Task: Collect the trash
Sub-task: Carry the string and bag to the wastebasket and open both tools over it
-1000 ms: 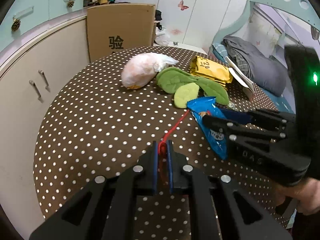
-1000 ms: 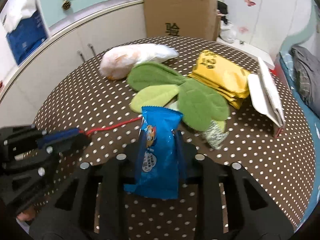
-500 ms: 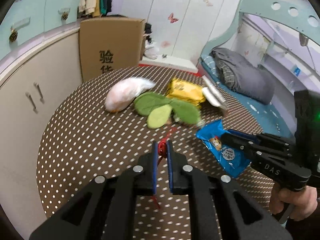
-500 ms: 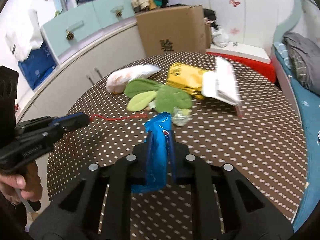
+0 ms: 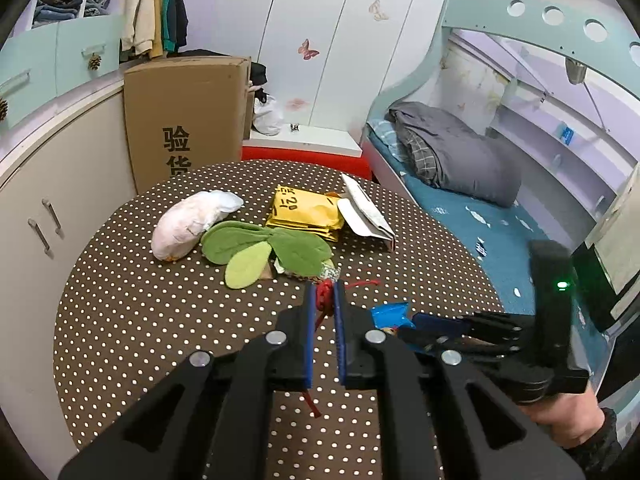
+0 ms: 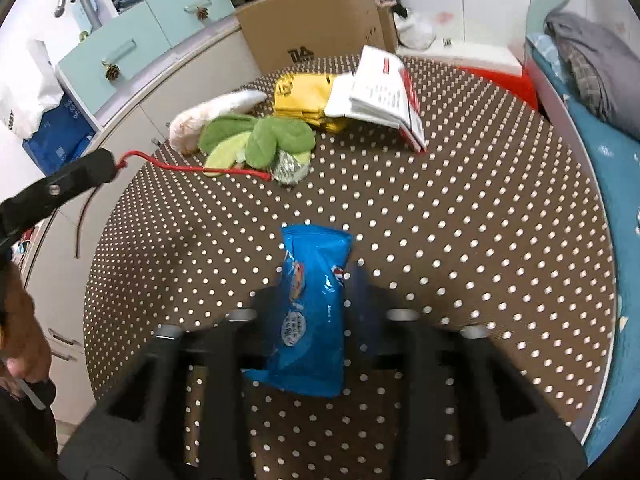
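My left gripper [image 5: 323, 300] is shut on a red string [image 5: 325, 295], held above the polka-dot round table [image 5: 132, 320]. The string [image 6: 188, 167] trails from the left gripper [image 6: 114, 166] to a crumpled foil wrapper [image 6: 290, 166] by the green leaf-shaped cloths [image 6: 260, 140]. My right gripper [image 6: 314, 276] is shut on a blue snack wrapper [image 6: 310, 312], lifted over the table's near side. In the left wrist view the right gripper [image 5: 404, 330] and the blue wrapper [image 5: 390, 314] sit at the right.
On the table lie a white plastic bag [image 5: 192, 224], yellow packets [image 5: 306, 212] and an open booklet [image 5: 368, 216]. A cardboard box [image 5: 188, 120] and cabinets [image 5: 44, 208] stand behind; a bed [image 5: 460, 168] is at the right.
Both grippers have pulled back and risen from the table's middle, carrying the string and the blue wrapper. The string now stretches out from the foil wrapper.
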`<state>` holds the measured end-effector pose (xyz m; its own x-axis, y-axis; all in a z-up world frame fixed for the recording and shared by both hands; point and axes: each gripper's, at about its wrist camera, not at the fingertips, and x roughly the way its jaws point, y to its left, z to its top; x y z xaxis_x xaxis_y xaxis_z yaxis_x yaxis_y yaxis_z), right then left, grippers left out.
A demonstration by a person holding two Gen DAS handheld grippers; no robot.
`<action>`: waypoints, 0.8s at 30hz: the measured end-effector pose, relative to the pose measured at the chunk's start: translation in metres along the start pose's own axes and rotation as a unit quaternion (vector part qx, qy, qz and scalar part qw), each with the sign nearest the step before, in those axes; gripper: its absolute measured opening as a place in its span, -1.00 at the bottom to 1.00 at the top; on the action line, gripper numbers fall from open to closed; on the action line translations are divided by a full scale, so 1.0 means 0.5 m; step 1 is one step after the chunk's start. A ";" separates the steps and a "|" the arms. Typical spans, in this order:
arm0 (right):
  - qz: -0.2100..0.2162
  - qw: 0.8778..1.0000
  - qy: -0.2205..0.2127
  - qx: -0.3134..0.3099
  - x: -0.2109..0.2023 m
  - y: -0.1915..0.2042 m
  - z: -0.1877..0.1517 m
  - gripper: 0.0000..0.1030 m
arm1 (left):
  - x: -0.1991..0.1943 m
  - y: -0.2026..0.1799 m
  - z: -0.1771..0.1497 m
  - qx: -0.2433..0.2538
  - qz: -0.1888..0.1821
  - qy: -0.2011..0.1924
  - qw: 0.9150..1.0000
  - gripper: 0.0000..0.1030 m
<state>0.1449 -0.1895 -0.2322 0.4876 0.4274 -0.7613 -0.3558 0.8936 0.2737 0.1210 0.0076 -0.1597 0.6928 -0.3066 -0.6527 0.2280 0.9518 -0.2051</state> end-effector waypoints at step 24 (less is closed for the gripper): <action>-0.056 0.981 -0.168 0.082 -0.296 -0.235 0.017 -0.54 | 0.032 -0.190 0.103 0.063 -0.062 -0.028 0.996 -0.84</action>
<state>0.1212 -0.3564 -0.1467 0.7612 0.3215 -0.5633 -0.1651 0.9360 0.3110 0.1456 -0.0881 -0.1128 0.6896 -0.4255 -0.5860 0.3967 0.8989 -0.1858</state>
